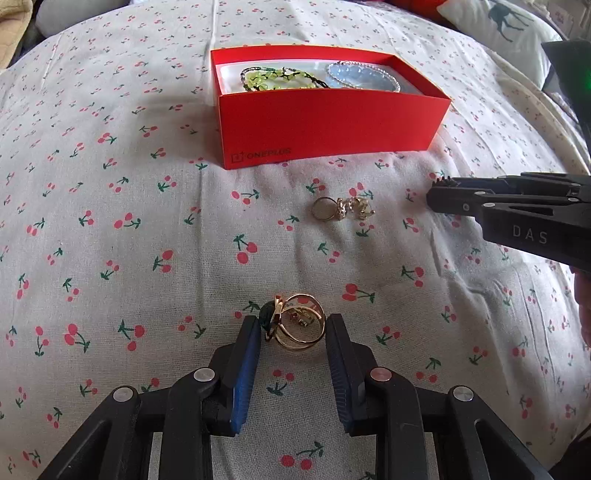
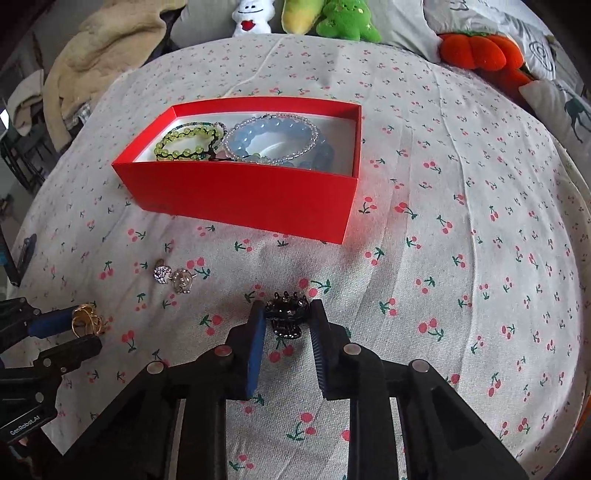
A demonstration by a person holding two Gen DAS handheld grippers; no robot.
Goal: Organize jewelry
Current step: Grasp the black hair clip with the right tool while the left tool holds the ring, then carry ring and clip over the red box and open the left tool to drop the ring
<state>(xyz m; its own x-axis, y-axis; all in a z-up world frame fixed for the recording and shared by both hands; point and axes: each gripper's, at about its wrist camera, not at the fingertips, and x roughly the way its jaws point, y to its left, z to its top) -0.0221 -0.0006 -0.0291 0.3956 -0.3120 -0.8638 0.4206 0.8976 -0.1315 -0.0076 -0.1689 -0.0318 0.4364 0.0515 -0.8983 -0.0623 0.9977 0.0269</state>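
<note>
Gold rings (image 1: pixel 295 322) lay on the cherry-print sheet (image 1: pixel 147 236), set between the left gripper (image 1: pixel 293 328) fingers; jaws spread a little wider than the cluster, left pad (image 1: pixel 246 354) touching the dark stone, right pad apart from the band. Held a black hair claw (image 2: pixel 287 314) between the right gripper (image 2: pixel 288 325) pads, pinched from both sides, above the sheet. Sat near the rings, toward the box: a small ring and sparkly earrings (image 1: pixel 343 208), loose on the fabric. Stood beyond them a red box (image 1: pixel 325 122), open-topped, with green beads (image 2: pixel 188 142) on its left and blue beads (image 2: pixel 273 138) on its right, bare white floor showing at the right end. Stretched wide and bare right of the box; plush toys (image 2: pixel 332 18) and pillows lined the far edge
</note>
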